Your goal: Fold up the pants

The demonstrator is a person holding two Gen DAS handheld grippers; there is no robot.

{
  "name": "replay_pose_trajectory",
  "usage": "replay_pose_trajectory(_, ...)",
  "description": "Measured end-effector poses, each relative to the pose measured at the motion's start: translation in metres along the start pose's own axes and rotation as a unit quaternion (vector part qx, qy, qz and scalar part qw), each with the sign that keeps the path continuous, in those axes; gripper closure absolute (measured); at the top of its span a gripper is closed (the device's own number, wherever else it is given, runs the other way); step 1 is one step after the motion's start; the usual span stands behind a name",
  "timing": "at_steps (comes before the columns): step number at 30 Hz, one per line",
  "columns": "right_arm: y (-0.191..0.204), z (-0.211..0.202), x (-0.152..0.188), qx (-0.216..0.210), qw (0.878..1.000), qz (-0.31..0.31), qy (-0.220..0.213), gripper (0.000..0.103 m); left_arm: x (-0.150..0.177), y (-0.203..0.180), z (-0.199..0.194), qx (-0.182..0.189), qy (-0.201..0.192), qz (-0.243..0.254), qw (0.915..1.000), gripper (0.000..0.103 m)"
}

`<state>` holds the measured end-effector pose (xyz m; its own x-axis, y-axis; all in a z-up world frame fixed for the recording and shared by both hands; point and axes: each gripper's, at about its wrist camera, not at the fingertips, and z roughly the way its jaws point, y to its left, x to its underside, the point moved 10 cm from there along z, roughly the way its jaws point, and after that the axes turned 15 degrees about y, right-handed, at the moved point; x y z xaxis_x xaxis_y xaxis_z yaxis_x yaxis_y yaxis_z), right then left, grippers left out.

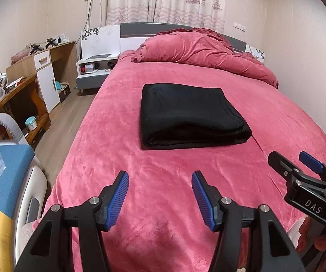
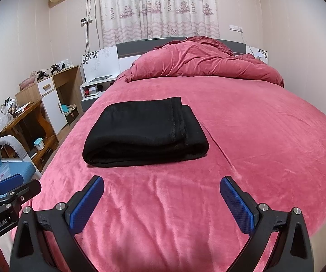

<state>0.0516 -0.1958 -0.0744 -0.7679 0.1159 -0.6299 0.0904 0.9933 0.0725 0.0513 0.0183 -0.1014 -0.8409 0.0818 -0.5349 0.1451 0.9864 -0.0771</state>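
Where layers stack, folded pants (image 1: 191, 115) hide inner folds, both grippers' jaws spread.

Black pants (image 1: 190, 115) on pink bedspread (image 1: 163, 192); curtain (image 1: 167, 0) patterned with ships, lighthouses.
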Motion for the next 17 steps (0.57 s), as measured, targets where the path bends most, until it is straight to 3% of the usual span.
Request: replay_pose_trajectory(17, 0.0, 0.014, 0.004, -0.002, 1.0, 0.002, 0.015, 0.0, 0.001, 0.0, 0.007, -0.017, -0.005, -0.003, 0.9998, 0.044)
